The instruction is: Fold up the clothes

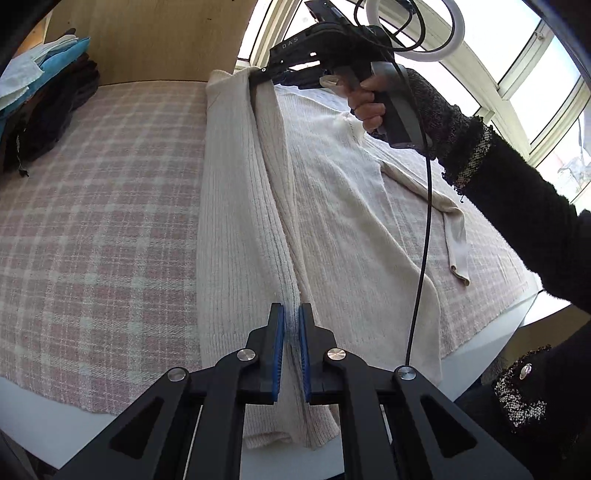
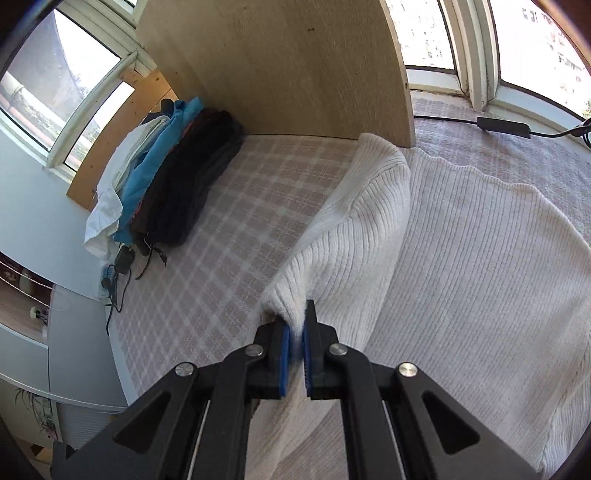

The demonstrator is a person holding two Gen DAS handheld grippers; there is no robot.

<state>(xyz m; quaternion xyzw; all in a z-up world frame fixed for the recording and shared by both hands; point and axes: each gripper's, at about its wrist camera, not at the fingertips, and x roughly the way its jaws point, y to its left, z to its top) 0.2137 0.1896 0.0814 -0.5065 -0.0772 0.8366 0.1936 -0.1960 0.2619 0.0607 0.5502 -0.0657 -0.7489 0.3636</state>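
A cream ribbed sweater lies spread on the pink plaid bedcover, its left side lifted into a long raised fold. My left gripper is shut on the near end of that fold, close to the hem. At the far end, my right gripper pinches the same fold, a hand on its handle. In the right wrist view, the right gripper is shut on a bunched edge of the sweater, with the lifted flap rising ahead of it. One sleeve trails off to the right.
A stack of folded clothes, white, blue and dark, sits at the far left of the bedcover against a wooden headboard. A black cable hangs from the right gripper across the sweater. Windows and a ring light stand behind.
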